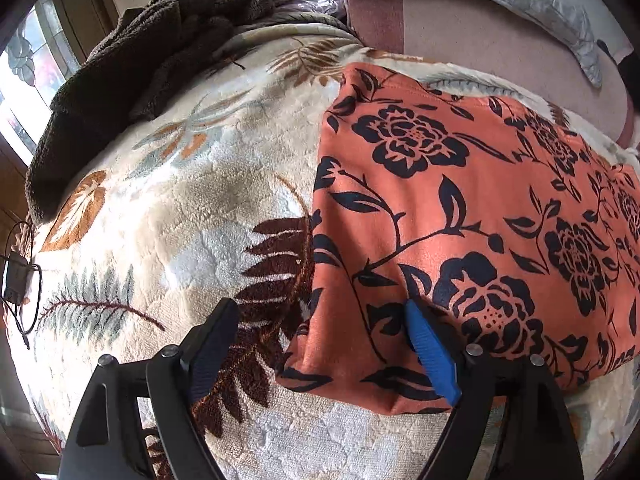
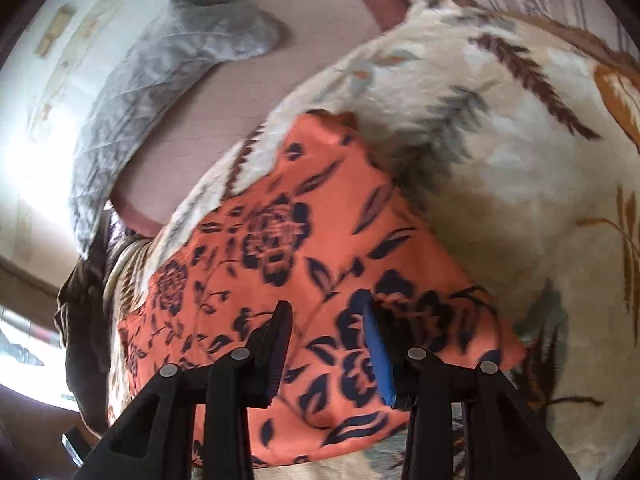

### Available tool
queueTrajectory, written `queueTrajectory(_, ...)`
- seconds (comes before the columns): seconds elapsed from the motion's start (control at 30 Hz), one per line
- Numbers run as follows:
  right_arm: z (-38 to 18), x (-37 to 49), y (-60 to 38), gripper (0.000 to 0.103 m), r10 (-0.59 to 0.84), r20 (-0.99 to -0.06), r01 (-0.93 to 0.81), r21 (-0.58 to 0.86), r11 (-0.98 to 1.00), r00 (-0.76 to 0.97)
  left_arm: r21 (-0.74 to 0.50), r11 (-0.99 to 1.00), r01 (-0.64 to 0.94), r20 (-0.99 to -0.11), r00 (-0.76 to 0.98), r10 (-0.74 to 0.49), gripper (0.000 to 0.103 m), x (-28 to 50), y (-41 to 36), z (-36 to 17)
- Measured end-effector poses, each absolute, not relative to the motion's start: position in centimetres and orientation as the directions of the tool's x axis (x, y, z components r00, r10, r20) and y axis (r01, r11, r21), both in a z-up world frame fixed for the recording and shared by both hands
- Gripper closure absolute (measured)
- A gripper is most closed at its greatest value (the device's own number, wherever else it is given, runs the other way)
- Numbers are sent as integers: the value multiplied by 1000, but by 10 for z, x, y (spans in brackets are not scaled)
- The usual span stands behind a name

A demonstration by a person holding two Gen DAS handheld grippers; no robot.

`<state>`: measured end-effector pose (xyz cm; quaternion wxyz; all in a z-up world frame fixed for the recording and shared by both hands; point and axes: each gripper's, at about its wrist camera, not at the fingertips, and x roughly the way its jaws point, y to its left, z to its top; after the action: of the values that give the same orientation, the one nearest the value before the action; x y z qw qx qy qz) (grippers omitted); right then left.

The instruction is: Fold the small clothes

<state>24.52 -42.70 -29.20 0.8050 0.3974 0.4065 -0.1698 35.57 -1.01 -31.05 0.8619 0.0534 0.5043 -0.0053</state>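
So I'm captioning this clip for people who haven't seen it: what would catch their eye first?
The orange garment with black flowers stands out, lying flat on a cream leaf-print plush blanket. Both open tongs frame it: the left tongs straddle its near corner, the right tongs hover over its print. A dark brown fleece lies heaped at the blanket's far left.

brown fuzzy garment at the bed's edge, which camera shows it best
The left wrist view: the brown fuzzy garment lies heaped on the leaf-print blanket, sharp and nearly whole. In the right wrist view it shows only as a dark, blurred strip at the left edge, beyond the orange floral garment.
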Motion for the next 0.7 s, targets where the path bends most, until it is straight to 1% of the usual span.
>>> queueTrajectory(0.03, -301, 240, -439, 66, 100, -777, 599, 555, 577, 622, 97, 993, 66, -868, 494, 52, 17, 355, -12, -308)
queueTrajectory(0.1, -302, 234, -450, 66, 145, -739, 583, 622, 523, 658, 119, 989, 86, -856, 514, 59, 17, 352, -15, -302)
queueTrajectory(0.13, -297, 230, -452, 63, 142, -725, 569, 632, 526, 674, 122, 989, 89, -845, 532, 56, 17, 350, -16, -298)
queueTrajectory(0.2, -282, 222, -451, 62, 108, -695, 541, 638, 548, 711, 89, 990, 105, -826, 564, 15, 17, 344, -16, -289)
queueTrajectory(0.23, -278, 219, -451, 56, 98, -685, 532, 640, 554, 722, 69, 991, 116, -821, 571, -10, 17, 343, -16, -285)
queueTrajectory(0.27, -277, 217, -451, 51, 87, -688, 537, 634, 556, 721, 55, 991, 123, -818, 574, -26, 17, 341, -16, -284)
queueTrajectory(0.3, -280, 217, -451, 50, 75, -709, 560, 612, 559, 701, 51, 991, 127, -823, 568, -30, 16, 341, -16, -286)
queueTrajectory(0.33, -286, 217, -455, 51, 67, -747, 593, 576, 563, 661, 59, 990, 126, -836, 548, -19, 16, 342, -17, -292)
queueTrajectory(0.37, -293, 217, -458, 53, 70, -782, 622, 543, 564, 619, 76, 990, 123, -854, 521, 1, 16, 345, -19, -300)
queueTrajectory(0.4, -300, 218, -460, 56, 85, -793, 630, 540, 559, 604, 83, 989, 121, -863, 505, 11, 14, 346, -20, -306)
queueTrajectory(0.43, -300, 215, -462, 59, 86, -788, 629, 546, 554, 609, 83, 990, 114, -862, 507, 14, 12, 345, -19, -307)
queueTrajectory(0.47, -295, 212, -463, 59, 87, -779, 621, 557, 552, 621, 78, 991, 112, -861, 509, 10, 12, 344, -18, -304)
queueTrajectory(0.53, -284, 202, -462, 57, 75, -756, 605, 575, 551, 651, 73, 990, 121, -862, 507, 1, 12, 345, -17, -301)
queueTrajectory(0.6, -278, 191, -464, 55, 94, -741, 594, 601, 535, 665, 59, 992, 109, -854, 519, -6, 12, 344, -14, -297)
queueTrajectory(0.7, -276, 171, -468, 54, 138, -726, 591, 642, 489, 674, -6, 995, 100, -837, 544, -60, 12, 340, -6, -286)
